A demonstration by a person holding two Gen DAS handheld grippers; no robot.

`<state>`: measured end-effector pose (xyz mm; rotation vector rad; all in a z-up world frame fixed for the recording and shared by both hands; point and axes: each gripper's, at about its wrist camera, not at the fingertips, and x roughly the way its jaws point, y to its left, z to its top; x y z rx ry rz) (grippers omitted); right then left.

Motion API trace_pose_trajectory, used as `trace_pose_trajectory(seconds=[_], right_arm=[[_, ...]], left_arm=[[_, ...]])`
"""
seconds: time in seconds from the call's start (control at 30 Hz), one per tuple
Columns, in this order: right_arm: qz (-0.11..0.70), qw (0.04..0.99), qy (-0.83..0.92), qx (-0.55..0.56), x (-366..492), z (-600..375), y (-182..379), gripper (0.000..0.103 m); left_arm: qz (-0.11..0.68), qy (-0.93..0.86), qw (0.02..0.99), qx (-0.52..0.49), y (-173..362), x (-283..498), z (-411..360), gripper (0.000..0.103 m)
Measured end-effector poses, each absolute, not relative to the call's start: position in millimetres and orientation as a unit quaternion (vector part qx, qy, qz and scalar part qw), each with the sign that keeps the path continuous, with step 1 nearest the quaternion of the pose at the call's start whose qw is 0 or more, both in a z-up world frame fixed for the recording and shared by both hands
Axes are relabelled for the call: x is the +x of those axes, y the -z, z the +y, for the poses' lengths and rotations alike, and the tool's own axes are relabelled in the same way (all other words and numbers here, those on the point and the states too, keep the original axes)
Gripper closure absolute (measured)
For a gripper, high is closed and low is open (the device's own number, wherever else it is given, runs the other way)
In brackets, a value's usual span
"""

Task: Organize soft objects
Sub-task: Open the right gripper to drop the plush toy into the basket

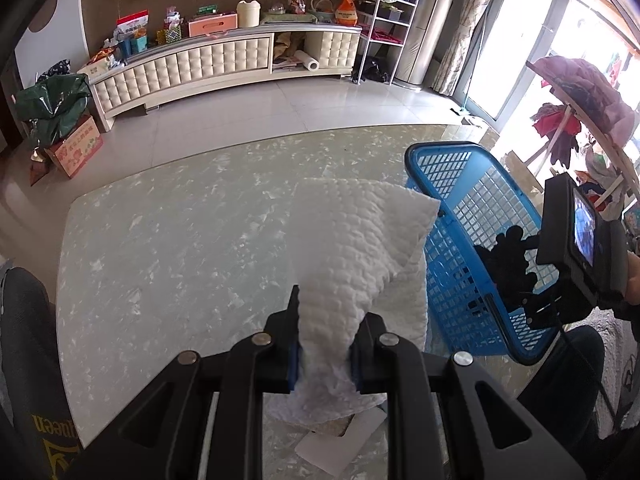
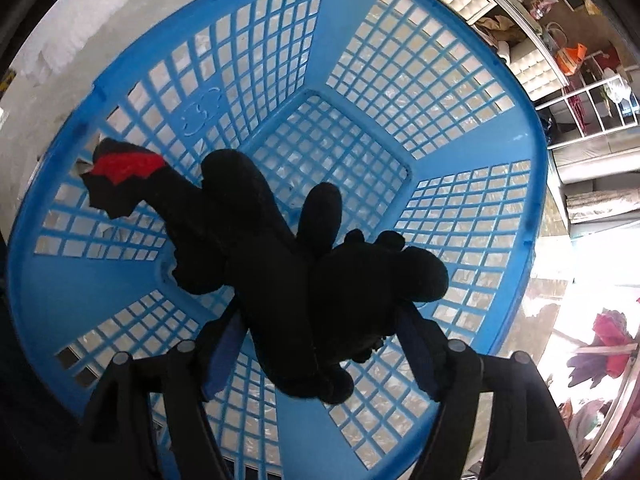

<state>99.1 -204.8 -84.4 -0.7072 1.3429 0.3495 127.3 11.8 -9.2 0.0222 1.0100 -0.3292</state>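
Note:
A white quilted cloth [image 1: 360, 240] rises from the marbled table [image 1: 180, 240], and my left gripper [image 1: 326, 320] is shut on its bunched lower end. To its right stands a blue lattice basket [image 1: 424, 152]. My right gripper [image 1: 512, 280] points down into it. In the right wrist view a black plush toy [image 2: 280, 280] with a red-marked tail hangs between the fingers of the right gripper [image 2: 320, 320], over the floor of the basket [image 2: 536, 184]. The blue pads stand a little off the plush on both sides. The white cloth [image 2: 68, 20] shows beyond the basket's rim.
A white paper scrap [image 1: 340, 444] lies on the table under the cloth. Across the tiled floor runs a long cream cabinet [image 1: 224, 64] loaded with boxes. A rack of clothes [image 1: 580, 92] stands at the right. A cardboard box [image 1: 76, 152] and green bag sit far left.

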Motion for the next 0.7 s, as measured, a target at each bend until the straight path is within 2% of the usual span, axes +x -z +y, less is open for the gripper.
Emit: trace_pose_trajectory(seconds=[0.03, 0.17, 0.37, 0.7], right_arm=[[0.605, 0.715, -0.156, -0.314, 100, -206, 82, 0.029], [0.583, 0.736, -0.151, -0.308, 99, -206, 68, 0.011], [0.553, 0.766, -0.157, -0.289, 89, -208, 43, 0.0], [0.492, 0.83, -0.128, -0.229, 65, -236, -2, 0.0]], left_arm=[[0.481, 0.158, 0.862, 0.011, 9, 127, 12, 0.086], [0.484, 0.154, 0.861, 0.011, 13, 127, 14, 0.086], [0.493, 0.152, 0.856, 0.024, 20, 124, 8, 0.086], [0.483, 0.199, 0.853, 0.019, -4, 111, -22, 0.086]])
